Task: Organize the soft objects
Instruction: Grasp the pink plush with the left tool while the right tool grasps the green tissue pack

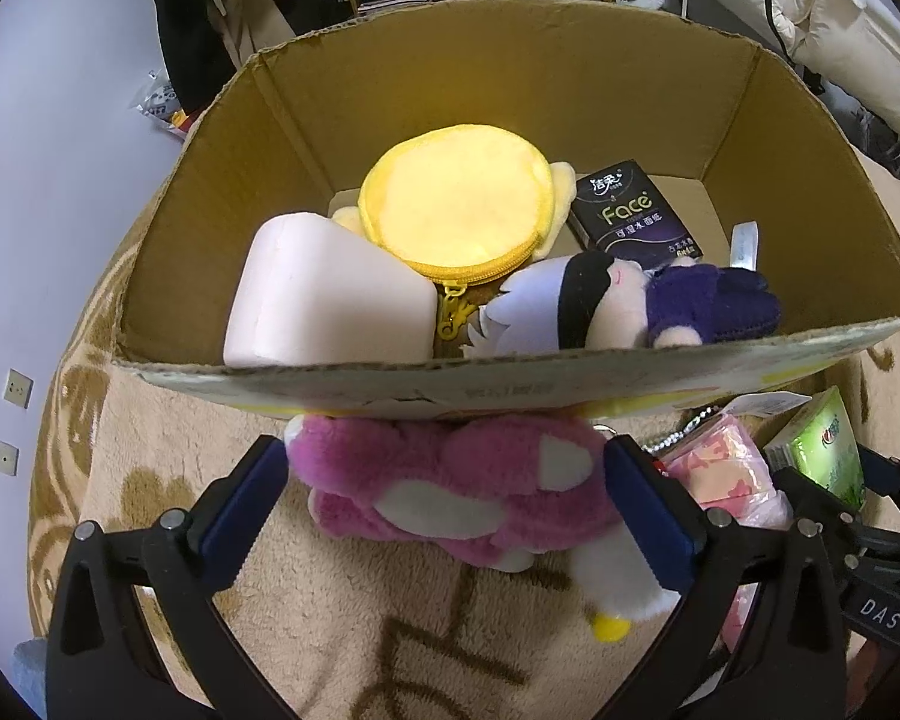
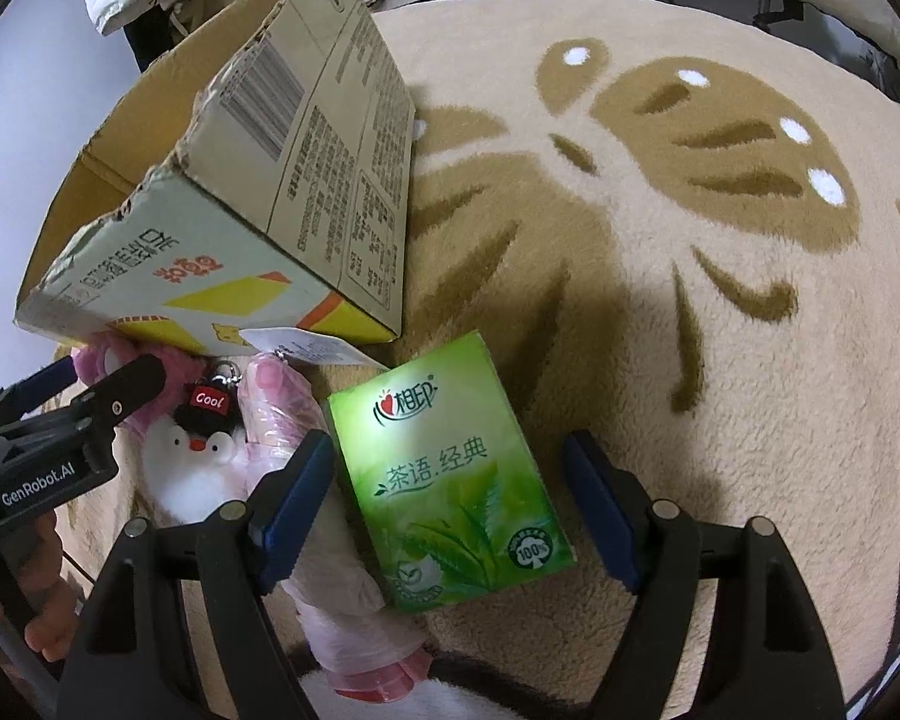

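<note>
Left gripper point(image 1: 447, 495) has its blue pads squeezed on a fuzzy pink plush toy point(image 1: 450, 492), held just in front of the near wall of an open brown cardboard box point(image 1: 510, 90) on the beige patterned rug point(image 2: 720, 300). Inside the box lie a pale pink foam block point(image 1: 324, 300), round yellow zip pouch point(image 1: 456, 210), black tissue pack point(image 1: 636, 210) and purple-clothed doll point(image 1: 630, 300). Right gripper point(image 2: 450, 498) stands wide open around a green tissue pack point(image 2: 450, 480) on the rug, far pad clear of it, with a plastic-wrapped pink item point(image 2: 282, 414) just beside.

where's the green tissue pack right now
In the right wrist view the green tissue pack lies on the beige rug between the right gripper's open jaws, just right of the plastic-wrapped pink item and below the cardboard box.
</note>
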Motion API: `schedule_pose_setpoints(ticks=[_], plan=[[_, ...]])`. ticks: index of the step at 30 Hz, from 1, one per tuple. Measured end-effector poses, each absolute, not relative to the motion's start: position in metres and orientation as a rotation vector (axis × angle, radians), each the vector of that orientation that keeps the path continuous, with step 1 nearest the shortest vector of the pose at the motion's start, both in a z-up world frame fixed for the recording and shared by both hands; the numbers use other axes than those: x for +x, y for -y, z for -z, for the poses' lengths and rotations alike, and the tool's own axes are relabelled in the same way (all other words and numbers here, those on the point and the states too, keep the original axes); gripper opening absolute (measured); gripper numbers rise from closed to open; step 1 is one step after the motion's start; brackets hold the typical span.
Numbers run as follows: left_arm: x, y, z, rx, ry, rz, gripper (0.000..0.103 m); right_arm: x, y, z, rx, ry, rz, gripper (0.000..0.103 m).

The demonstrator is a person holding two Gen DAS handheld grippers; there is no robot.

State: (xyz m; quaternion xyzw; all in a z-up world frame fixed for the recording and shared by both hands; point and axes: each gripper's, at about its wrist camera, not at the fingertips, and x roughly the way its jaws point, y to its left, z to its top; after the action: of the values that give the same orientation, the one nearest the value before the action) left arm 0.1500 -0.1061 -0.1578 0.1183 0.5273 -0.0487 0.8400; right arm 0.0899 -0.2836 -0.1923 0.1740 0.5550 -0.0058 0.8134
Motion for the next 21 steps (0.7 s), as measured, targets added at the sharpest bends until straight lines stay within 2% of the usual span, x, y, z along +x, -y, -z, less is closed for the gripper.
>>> schedule_pose_setpoints(ticks=[3,7,12,16,17,18,21], plan=[[0.151,0.106,0.159,0.247,-1.115,0.106,0.103,0.09,0.283,0.192,0.374,-1.182,0.015,0.082],[0.151,0.103,0.16,0.227,-1.124,0.103,0.098,0.088,0.289,0.189,0.383,-1.171,0.025,0.066],[0.145,0.1,0.154,0.212,-1.107,0.097,0.086,0.089,0.288,0.186,0.402,-1.155,0.01,0.064],[0.143,0.091,0.149,0.174,-1.1,0.093,0.07,0.088,0.29,0.184,0.42,-1.136,-0.009,0.064],[0.142,0.09,0.147,0.168,-1.097,0.094,0.041,0.09,0.289,0.183,0.422,-1.137,-0.011,0.064],[0.141,0.088,0.146,0.144,-1.101,0.124,0.037,0.09,0.289,0.184,0.425,-1.138,-0.015,0.064],[0.139,0.092,0.144,0.128,-1.114,0.171,0.035,0.091,0.291,0.183,0.429,-1.137,-0.02,0.064]])
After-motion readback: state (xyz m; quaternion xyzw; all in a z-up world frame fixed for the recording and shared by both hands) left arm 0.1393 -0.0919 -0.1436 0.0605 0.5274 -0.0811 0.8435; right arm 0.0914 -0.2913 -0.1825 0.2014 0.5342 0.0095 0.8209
